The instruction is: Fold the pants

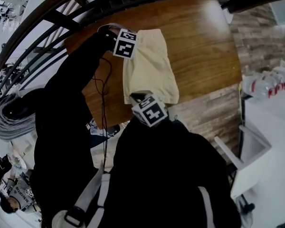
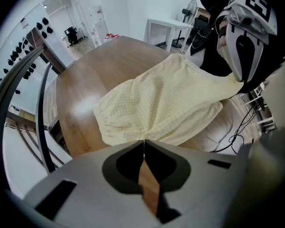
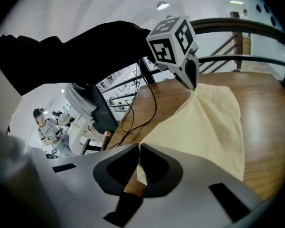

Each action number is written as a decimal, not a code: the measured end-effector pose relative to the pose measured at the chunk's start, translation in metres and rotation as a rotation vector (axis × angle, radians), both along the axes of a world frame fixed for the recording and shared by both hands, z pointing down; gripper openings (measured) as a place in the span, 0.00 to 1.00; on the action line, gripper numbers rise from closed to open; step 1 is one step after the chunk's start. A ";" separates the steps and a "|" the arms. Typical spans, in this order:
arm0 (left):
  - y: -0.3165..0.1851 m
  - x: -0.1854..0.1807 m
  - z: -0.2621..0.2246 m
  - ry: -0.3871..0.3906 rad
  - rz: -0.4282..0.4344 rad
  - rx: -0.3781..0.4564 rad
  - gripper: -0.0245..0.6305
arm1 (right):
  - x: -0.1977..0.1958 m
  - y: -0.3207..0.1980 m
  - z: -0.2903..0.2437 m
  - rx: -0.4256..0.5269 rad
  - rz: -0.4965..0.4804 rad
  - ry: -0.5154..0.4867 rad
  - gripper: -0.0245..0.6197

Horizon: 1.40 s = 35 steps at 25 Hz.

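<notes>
Head view: left gripper (image 2: 143, 144) and right gripper (image 3: 138, 148) each clamp the one pair of pants (image 1: 149, 63).

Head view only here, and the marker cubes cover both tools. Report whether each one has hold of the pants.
Observer: In the left gripper view, the left tool is shut on a pinch of the pants at their edge.
Operator: Now check the right one.
Observer: In the right gripper view, the right tool is shut on the pants' edge too, with fabric caught between its jaws.
</notes>
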<state>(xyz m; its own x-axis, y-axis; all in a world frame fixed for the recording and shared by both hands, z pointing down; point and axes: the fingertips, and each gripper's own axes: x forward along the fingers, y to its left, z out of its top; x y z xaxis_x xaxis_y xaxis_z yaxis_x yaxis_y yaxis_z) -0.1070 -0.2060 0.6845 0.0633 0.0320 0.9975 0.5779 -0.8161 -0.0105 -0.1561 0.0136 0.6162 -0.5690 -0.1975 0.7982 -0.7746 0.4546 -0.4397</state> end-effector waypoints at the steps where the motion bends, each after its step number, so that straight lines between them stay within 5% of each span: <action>1: -0.001 -0.002 0.002 -0.006 0.002 0.000 0.05 | -0.002 -0.001 0.006 -0.007 -0.001 0.000 0.06; 16: -0.002 -0.017 0.036 -0.051 0.002 -0.015 0.05 | -0.044 0.018 0.048 -0.133 -0.095 -0.020 0.06; 19: -0.001 -0.020 0.040 -0.063 -0.003 -0.011 0.05 | -0.057 0.030 0.048 -0.156 -0.176 -0.046 0.18; 24: 0.002 -0.027 0.038 -0.078 -0.020 -0.007 0.18 | -0.058 0.032 0.044 -0.135 -0.195 -0.056 0.21; 35: 0.003 -0.029 0.008 -0.052 -0.079 0.007 0.19 | -0.042 0.027 0.028 -0.075 -0.217 -0.007 0.21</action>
<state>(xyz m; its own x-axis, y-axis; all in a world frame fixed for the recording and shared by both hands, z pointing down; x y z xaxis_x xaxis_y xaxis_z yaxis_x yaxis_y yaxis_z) -0.1361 -0.2027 0.6928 0.0133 0.0224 0.9997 0.5114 -0.8592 0.0125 -0.1986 0.0409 0.6443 -0.5970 -0.0106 0.8022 -0.6595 0.5759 -0.4832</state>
